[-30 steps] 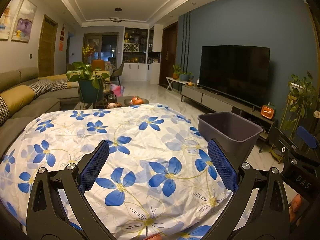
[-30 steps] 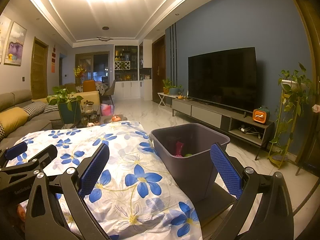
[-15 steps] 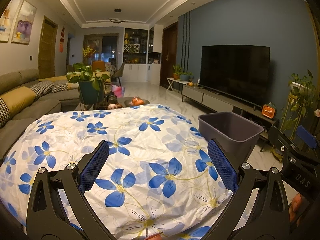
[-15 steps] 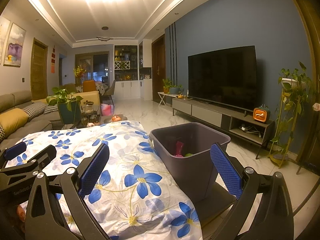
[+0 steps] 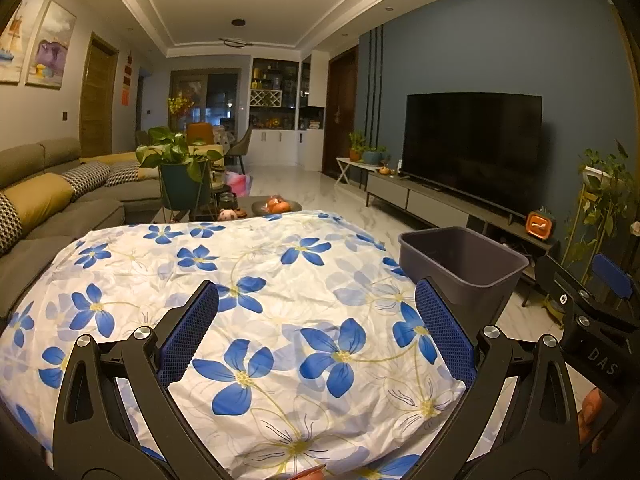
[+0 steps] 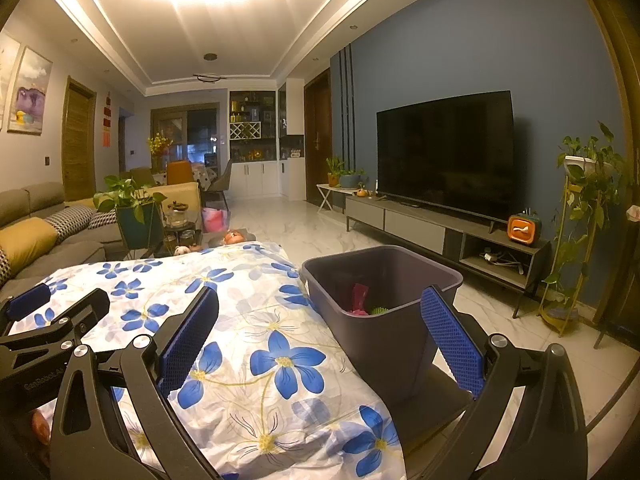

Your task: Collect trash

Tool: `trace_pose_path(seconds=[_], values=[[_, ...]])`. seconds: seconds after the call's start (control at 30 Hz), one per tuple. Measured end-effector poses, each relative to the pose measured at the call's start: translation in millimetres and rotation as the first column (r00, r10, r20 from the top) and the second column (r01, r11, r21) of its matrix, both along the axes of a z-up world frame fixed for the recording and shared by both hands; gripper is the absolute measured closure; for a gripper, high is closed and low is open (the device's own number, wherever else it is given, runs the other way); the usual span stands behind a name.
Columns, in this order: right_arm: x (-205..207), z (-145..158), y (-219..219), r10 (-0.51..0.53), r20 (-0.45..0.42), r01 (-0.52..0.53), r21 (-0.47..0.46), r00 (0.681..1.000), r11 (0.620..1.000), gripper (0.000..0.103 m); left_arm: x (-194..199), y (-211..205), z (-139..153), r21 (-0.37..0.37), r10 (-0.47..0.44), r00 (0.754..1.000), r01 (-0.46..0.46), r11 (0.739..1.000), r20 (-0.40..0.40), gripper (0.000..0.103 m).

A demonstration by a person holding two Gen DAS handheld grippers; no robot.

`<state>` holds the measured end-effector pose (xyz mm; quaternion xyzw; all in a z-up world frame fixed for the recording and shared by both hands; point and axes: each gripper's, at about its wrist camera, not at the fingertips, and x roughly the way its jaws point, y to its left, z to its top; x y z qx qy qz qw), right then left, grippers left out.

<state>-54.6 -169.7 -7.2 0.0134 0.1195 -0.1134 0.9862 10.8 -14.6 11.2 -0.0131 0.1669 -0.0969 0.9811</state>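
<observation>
A dark grey bin (image 6: 384, 304) stands on a low stool at the right edge of the flowered cloth (image 5: 256, 296). Inside the bin lie a pink wrapper (image 6: 359, 298) and something green (image 6: 380, 311). The same bin (image 5: 460, 268) shows at the right of the left wrist view, its inside hidden. My left gripper (image 5: 316, 332) hangs open over the cloth, nothing between its fingers. My right gripper (image 6: 320, 332) is open too, above the cloth's right edge and the bin's near wall. No loose trash shows on the cloth.
A grey sofa (image 5: 48, 204) with cushions runs along the left. Behind the cloth stand a potted plant (image 5: 180, 172) and a small table with fruit (image 5: 276, 205). A TV (image 6: 444, 152) on a low console (image 6: 440, 232) and a plant stand (image 6: 576, 240) line the right wall.
Both views have barely shifted; the grippers stay open and the cloth and bin stand as before.
</observation>
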Motion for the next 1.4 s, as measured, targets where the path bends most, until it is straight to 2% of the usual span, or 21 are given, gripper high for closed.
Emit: trace_pose_path(seconds=[1.4], values=[[1.6,1.9,0.7,0.0,0.002,0.0,0.008,1.0,1.0,0.006,-0.3,2.1,1.3,-0.006,0.009,1.0,-0.009,1.0,0.003,0.006]])
